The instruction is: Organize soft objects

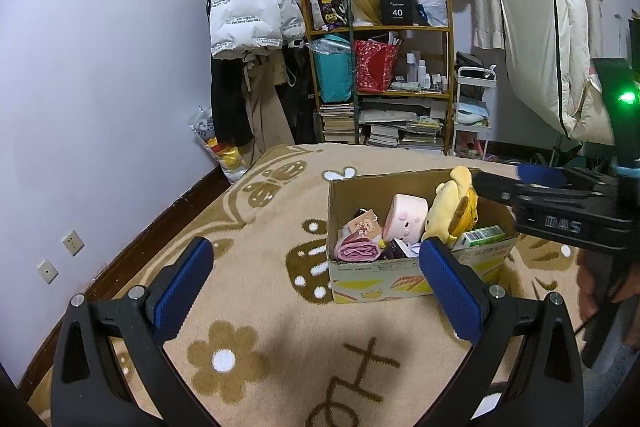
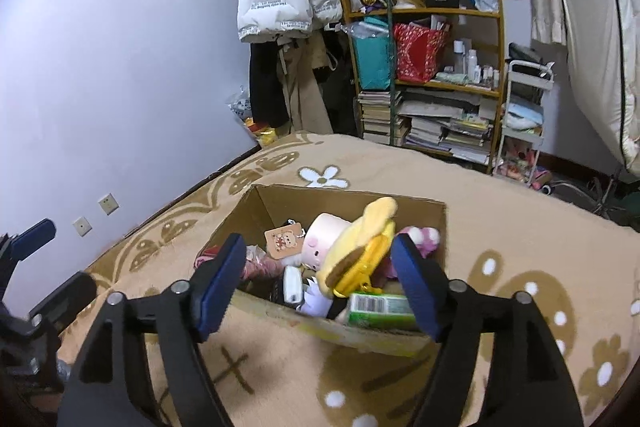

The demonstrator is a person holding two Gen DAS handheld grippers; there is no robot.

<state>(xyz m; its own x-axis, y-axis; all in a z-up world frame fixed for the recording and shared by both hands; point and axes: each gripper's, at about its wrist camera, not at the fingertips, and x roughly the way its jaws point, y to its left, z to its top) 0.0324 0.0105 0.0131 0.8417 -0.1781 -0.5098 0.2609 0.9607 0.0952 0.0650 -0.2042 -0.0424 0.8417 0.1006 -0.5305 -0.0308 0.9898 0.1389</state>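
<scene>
The yellow plush [image 2: 360, 251] lies in the box [image 2: 348, 199], atop the other toys. Both the right gripper [image 2: 320, 279] and left gripper [image 1: 316, 287] are spread empty; the plush's body is best pinched squarely by the right.

In the cardboard box [image 2: 352, 197], the lower part of the yellow plush [image 2: 360, 251] is hidden behind the box's near wall. The green carton [image 2: 376, 305] beside it is partly covered by the right gripper's [image 2: 320, 283] finger. The label print is too small to read. The left gripper [image 2: 28, 255], left of the box, is cut by the picture's edge.
</scene>
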